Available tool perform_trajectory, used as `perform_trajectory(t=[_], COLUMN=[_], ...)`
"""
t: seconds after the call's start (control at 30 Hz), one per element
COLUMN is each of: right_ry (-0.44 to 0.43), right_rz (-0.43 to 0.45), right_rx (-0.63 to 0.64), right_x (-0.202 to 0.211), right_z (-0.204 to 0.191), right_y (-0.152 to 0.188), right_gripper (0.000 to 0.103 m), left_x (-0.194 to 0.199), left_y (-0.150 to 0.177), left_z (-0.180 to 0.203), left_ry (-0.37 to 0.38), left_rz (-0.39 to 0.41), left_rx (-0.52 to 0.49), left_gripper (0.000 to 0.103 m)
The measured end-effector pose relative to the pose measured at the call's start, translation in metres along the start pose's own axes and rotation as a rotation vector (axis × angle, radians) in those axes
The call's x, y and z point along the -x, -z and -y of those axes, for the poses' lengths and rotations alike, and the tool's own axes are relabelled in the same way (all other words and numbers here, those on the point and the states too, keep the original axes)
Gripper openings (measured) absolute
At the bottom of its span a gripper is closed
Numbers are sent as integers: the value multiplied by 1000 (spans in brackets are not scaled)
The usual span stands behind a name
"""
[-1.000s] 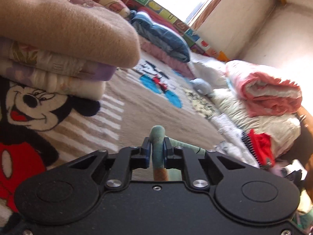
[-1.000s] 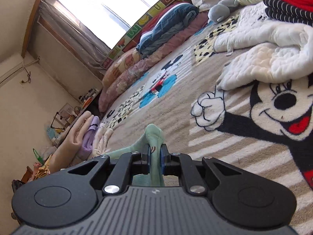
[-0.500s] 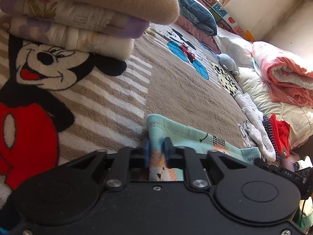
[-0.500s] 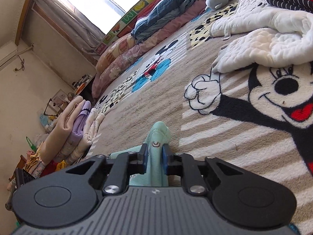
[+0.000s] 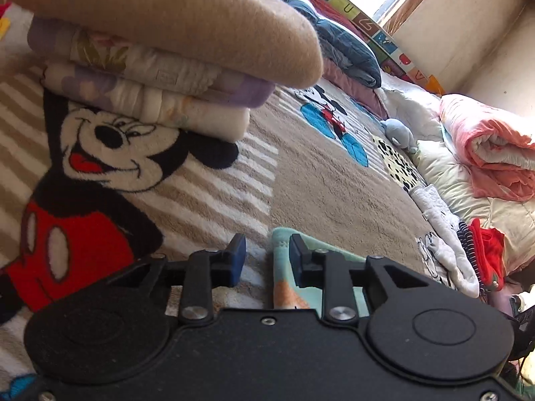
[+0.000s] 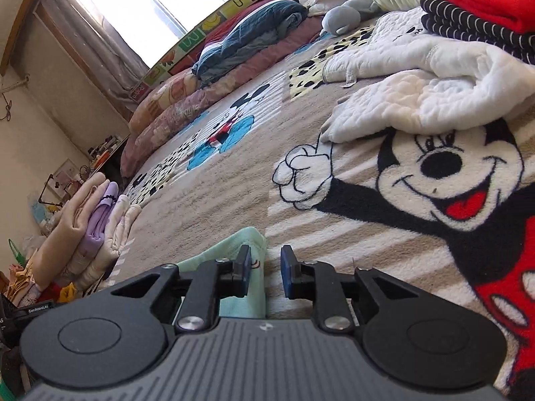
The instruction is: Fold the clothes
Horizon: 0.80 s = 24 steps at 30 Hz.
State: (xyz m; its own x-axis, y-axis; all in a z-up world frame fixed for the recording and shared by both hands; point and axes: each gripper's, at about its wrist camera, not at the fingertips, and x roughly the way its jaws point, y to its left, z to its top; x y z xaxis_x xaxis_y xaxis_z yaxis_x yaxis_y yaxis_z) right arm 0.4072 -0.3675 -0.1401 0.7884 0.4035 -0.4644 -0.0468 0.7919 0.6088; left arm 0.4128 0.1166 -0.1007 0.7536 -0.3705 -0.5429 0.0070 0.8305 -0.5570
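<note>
A mint-green garment (image 5: 284, 277) with a small print lies flat on the cartoon-mouse blanket (image 5: 317, 180). My left gripper (image 5: 267, 257) hovers over its left corner, jaws opening, the cloth edge between the blue pads but free of them. In the right wrist view the same mint-green garment (image 6: 249, 244) lies under my right gripper (image 6: 264, 264), whose jaws are also opening; the cloth's right edge sits by the left pad, not pinched.
A stack of folded clothes (image 5: 160, 53) with a tan piece on top sits to the left, seen as folded clothes (image 6: 90, 220). Unfolded white quilted clothes (image 6: 418, 93), striped and red items (image 6: 481, 3) lie right. Pillows and bedding (image 6: 247, 36) line the far side.
Both grippers went from pinching the raised mint-green garment to laying it on the blanket, and both pairs of jaws have spread off the cloth.
</note>
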Motion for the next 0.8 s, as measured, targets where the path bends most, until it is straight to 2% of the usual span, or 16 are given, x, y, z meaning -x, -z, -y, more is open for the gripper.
perform_trajectory(t=[0.1, 0.17, 0.2, 0.23, 0.27, 0.3, 0.33, 0.37, 0.4, 0.43, 0.5, 0.53, 0.6, 0.63, 0.8], right_ry=[-19, -110, -179, -229, -230, -180, -134, -137, -141, -144, -144, -142, -125, -126, -101], right_rz=[42, 44, 31, 7, -33, -73, -108, -92, -77, -61, -34, -41, -68, -63, -28], right_rx=[94, 133, 105, 54, 2, -20, -41, -48, -55, -61, -46, -49, -69, -83, -10], right_x=[10, 12, 10, 4, -5, -14, -22, -19, -16, -14, -9, -10, -17, -16, 1], right_z=[-18, -31, -32, -29, -23, -17, -11, -10, -10, -9, -11, -10, -5, -2, -16], right_y=[-5, -8, -8, -8, -5, 0, 4, 2, 1, 0, -2, -1, 3, 4, -4], right_gripper=[23, 23, 23, 37, 59, 64, 48, 40, 41, 42, 47, 52, 53, 50, 51], left_x=[4, -8, -18, -28, -32, -31, -30, -28, -23, -20, -25, -28, -32, -30, -11], left_y=[-2, 1, 4, 8, 10, 9, 8, 7, 5, 5, 6, 8, 10, 9, 5], left_z=[7, 8, 6, 2, -2, -5, -8, -9, -8, -8, -13, -14, -15, -14, -11], left_ry=[105, 163, 158, 109, 81, 89, 97, 105, 123, 152, 208, 209, 182, 188, 271], left_rz=[5, -35, -63, -78, -76, -69, -62, -50, -27, -12, -37, -53, -72, -70, -65], left_rx=[22, 58, 76, 91, 106, 125, 143, 154, 159, 171, 226, 243, 249, 247, 266], left_gripper=[25, 27, 41, 50, 40, 38, 39, 42, 50, 54, 57, 59, 59, 59, 59])
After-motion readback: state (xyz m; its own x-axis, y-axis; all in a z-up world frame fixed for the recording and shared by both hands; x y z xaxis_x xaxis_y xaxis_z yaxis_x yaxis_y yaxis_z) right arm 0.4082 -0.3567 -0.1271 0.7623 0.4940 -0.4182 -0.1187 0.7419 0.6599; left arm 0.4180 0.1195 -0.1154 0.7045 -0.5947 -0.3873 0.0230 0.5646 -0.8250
